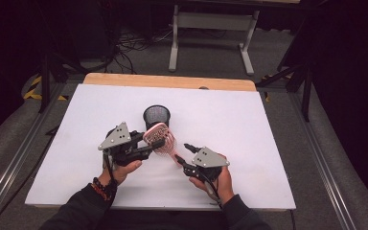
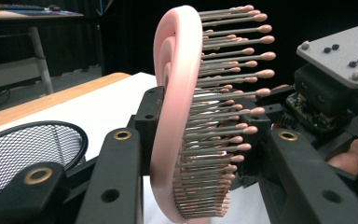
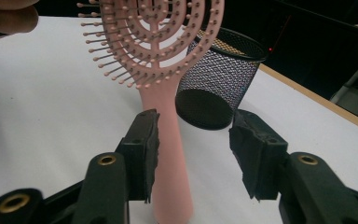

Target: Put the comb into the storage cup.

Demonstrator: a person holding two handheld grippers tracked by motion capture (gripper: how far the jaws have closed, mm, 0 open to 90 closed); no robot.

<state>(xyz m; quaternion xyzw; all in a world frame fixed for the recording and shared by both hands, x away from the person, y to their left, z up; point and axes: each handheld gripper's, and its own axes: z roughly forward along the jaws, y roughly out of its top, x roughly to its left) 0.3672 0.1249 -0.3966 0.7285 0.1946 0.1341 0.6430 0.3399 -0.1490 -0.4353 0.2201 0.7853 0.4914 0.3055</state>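
Right gripper (image 3: 193, 156) jaws stood apart, hairbrush (image 3: 161, 70) handle touching the left jaw, lower centre. Left gripper (image 2: 200, 140) clamped the brush head, mid-frame, bristles pointing right.

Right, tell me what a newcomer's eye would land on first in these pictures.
First, the pink hairbrush, held above the middle of the white table, its head clamped between the jaws of the left gripper. Just behind it stands a black mesh cup, upright. The right gripper has its jaws apart around the brush's handle, one pad beside it, the other clear.
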